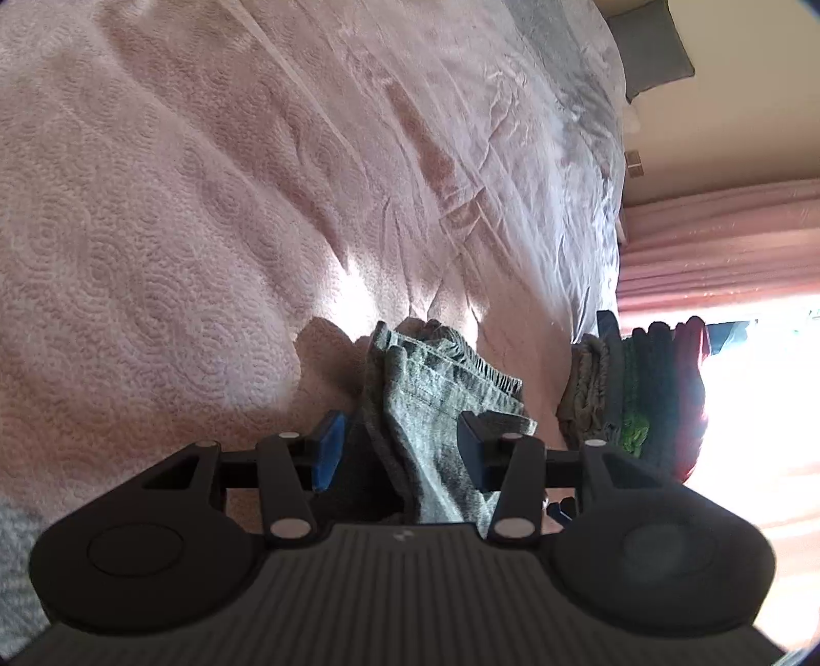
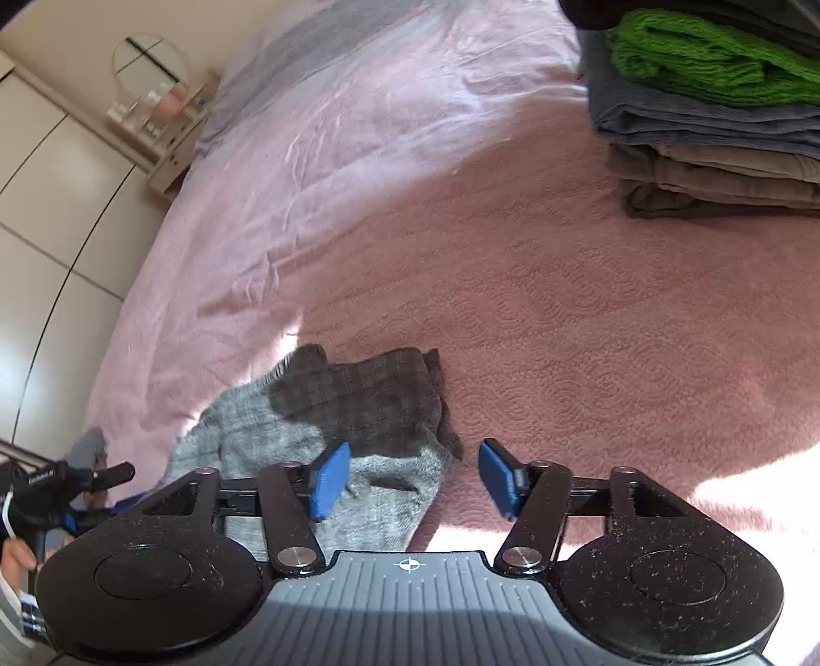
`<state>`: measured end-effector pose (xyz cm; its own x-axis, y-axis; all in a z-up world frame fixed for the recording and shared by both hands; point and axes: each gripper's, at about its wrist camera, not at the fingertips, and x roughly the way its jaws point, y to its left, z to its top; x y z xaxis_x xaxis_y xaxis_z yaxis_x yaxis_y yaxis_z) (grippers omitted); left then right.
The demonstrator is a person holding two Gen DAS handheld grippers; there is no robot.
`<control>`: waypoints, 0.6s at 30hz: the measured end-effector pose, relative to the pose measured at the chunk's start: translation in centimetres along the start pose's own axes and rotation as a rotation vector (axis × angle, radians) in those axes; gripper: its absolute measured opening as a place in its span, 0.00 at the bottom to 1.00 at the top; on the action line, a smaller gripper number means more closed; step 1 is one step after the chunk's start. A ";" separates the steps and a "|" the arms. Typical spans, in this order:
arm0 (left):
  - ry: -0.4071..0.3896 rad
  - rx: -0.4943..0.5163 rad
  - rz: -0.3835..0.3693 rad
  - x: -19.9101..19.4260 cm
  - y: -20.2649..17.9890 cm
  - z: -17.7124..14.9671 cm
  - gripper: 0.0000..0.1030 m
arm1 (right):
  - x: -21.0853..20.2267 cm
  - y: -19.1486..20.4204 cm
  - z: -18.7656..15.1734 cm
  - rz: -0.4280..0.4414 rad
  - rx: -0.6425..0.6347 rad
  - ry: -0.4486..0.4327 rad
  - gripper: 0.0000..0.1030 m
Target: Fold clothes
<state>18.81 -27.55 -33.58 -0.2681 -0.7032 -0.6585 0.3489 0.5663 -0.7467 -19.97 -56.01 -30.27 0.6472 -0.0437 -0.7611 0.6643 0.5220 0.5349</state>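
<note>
A folded grey knit garment [image 1: 435, 389] lies on the pink bedspread [image 1: 154, 230]. My left gripper [image 1: 400, 451] is open, with the near end of the garment running between its jaws; the blue pads stand apart from the cloth or barely beside it. In the right wrist view the same grey garment [image 2: 328, 410] lies partly in shadow. My right gripper [image 2: 414, 479] is open just above its near corner, with nothing pinched. The left gripper [image 2: 51, 492] shows at the far left edge, held by a hand [image 2: 13, 556].
A stack of folded clothes [image 2: 717, 128] with a green knit on top sits on the bedspread [image 2: 564, 307] to the right, also seen as the stack [image 1: 635, 389]. Pillow [image 1: 651, 46], pink curtain [image 1: 717, 246], wardrobe doors [image 2: 41, 205] and a shelf with round mirror [image 2: 154, 102] surround the bed.
</note>
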 end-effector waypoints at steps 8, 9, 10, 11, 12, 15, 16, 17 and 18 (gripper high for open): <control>-0.010 0.030 -0.004 2.2 0.5 0.9 0.28 | 4.4 -3.1 1.9 0.089 0.148 0.014 0.53; -0.007 0.049 0.000 2.5 0.3 1.0 0.11 | 5.0 -3.5 2.0 0.102 0.181 0.029 0.53; -0.010 0.075 0.006 2.6 0.1 1.1 0.04 | 5.3 -3.8 2.0 0.121 0.200 0.034 0.38; -0.020 0.108 0.013 2.5 -0.2 1.2 0.03 | 5.3 -3.8 1.9 0.145 0.209 0.036 0.18; -0.031 0.140 0.017 2.4 -0.6 1.3 0.03 | 5.1 -3.8 1.9 0.158 0.216 0.031 0.04; -0.075 0.230 -0.001 1.7 -2.0 1.5 0.02 | 2.9 -3.4 2.0 0.162 0.174 -0.060 0.03; -0.086 0.255 -0.009 1.6 -2.4 1.7 0.02 | 2.1 -3.4 2.1 0.168 0.178 -0.086 0.03; -0.093 0.272 -0.014 1.7 -2.7 1.9 0.02 | 1.4 -3.5 2.3 0.171 0.184 -0.108 0.03; -0.098 0.285 -0.019 1.8 -3.0 2.1 0.02 | 0.9 -3.6 2.4 0.170 0.186 -0.124 0.03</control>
<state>19.20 -31.38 -32.33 -0.1940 -0.7582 -0.6225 0.5866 0.4189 -0.6931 -20.87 -59.99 -32.00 0.7887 -0.0787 -0.6098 0.5918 0.3658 0.7183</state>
